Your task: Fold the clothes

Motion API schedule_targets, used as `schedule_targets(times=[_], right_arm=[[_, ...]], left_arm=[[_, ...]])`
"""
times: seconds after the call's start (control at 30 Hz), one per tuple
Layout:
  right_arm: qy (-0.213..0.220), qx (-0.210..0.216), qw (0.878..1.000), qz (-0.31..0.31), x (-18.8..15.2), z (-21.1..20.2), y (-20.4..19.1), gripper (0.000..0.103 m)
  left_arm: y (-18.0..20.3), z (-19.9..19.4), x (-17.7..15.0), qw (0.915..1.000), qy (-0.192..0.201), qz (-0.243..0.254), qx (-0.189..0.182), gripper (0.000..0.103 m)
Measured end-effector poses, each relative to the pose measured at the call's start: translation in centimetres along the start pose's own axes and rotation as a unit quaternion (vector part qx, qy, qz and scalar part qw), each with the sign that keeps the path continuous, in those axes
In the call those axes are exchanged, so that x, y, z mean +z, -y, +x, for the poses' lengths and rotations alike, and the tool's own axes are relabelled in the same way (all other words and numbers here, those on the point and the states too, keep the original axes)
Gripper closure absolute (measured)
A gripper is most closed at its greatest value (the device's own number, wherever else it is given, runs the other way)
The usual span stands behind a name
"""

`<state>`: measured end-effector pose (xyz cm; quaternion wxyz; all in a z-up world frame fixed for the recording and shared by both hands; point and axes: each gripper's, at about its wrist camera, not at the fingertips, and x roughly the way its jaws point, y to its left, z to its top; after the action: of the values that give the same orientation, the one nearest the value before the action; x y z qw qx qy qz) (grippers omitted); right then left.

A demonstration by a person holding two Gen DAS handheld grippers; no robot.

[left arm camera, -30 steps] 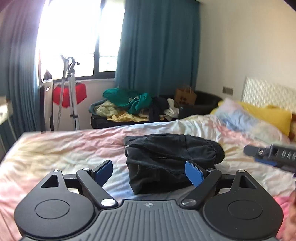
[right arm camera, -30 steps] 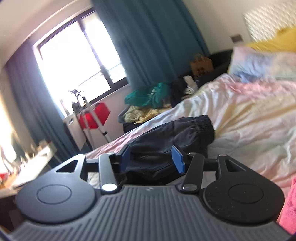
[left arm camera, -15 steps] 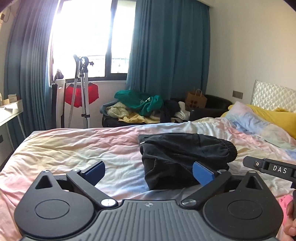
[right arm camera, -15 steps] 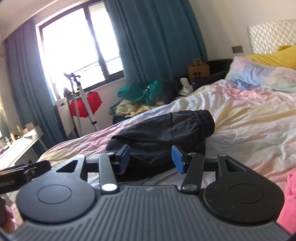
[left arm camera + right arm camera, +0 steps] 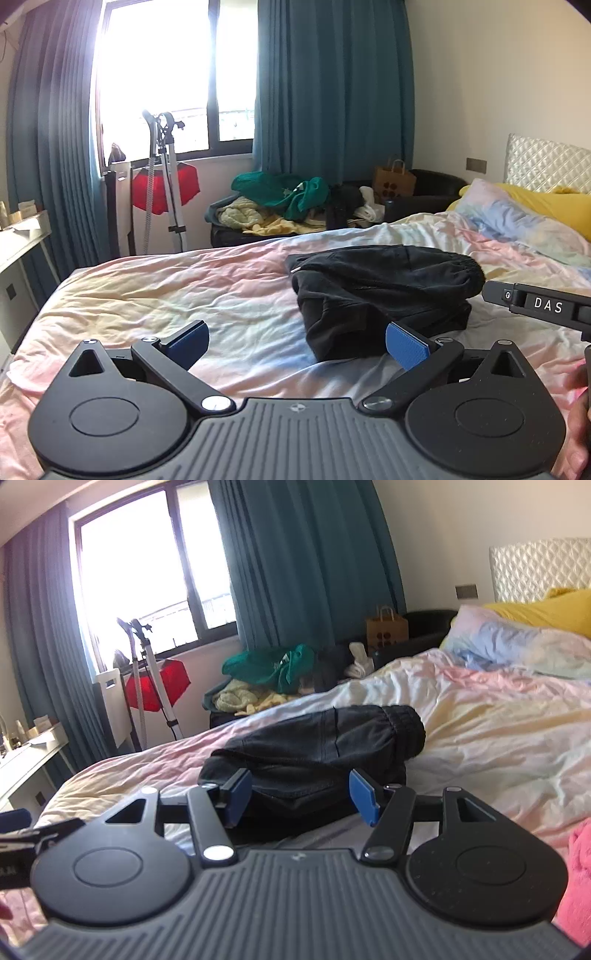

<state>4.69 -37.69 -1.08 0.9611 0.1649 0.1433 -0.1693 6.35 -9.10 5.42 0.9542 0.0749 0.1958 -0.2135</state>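
The left gripper stands spread as wide as it goes, its jaws having just been opening, with nothing between the blue ribbed pads but bare bedding. Its body is matte black plastic: two round discs, slim linked bars with silver rivets, and a grey grooved plate in front of the camera. The right gripper is built the same; its jaws have also just been opening and now stand about half apart, not pressing on anything, with the near edge of the black garment lying beyond the gap. In the left view the right gripper's black arm reaches in from the right edge and bears the white letters "DAS".

The black garment lies folded into a thick bundle in the middle of the bed, soft dark cloth with a gathered elastic band at its rounded right end and a small silver zip end at the left. The bedding is crumpled cotton in pale pink, yellow and blue. A matching pillow and a yellow pillow lean against a quilted headboard. Something fuzzy and pink sits at the right edge.

Beyond the bed, a brown paper bag with dark dots stands by a heap of green and yellow clothes, under teal pleated curtains.
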Motion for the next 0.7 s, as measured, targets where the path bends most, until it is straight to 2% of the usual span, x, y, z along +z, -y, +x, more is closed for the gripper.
schedule_targets(times=[0.07,0.1,0.13,0.3,0.7], right_arm=[[-0.017,0.007,1.000,0.011,0.0,0.3,0.1,0.034],[-0.021,0.007,1.000,0.010,-0.1,0.4,0.0,0.013],[-0.019,0.005,1.000,0.006,-0.2,0.3,-0.2,0.003],[0.000,-0.007,1.000,-0.021,-0.5,-0.1,-1.0,0.005],[-0.003,-0.021,0.999,-0.048,-1.1,0.2,-2.0,0.005]], left_arm=[[0.0,-0.1,0.0,1.0000,0.000,0.002,-0.002,0.000],[-0.1,-0.1,0.1,1.0000,0.001,0.001,-0.002,0.000],[-0.2,-0.1,0.1,1.0000,0.002,0.000,-0.001,0.000],[-0.4,-0.3,0.2,1.0000,-0.001,-0.008,-0.002,0.000],[-0.7,-0.2,-0.1,0.9998,-0.003,-0.016,0.006,0.000]])
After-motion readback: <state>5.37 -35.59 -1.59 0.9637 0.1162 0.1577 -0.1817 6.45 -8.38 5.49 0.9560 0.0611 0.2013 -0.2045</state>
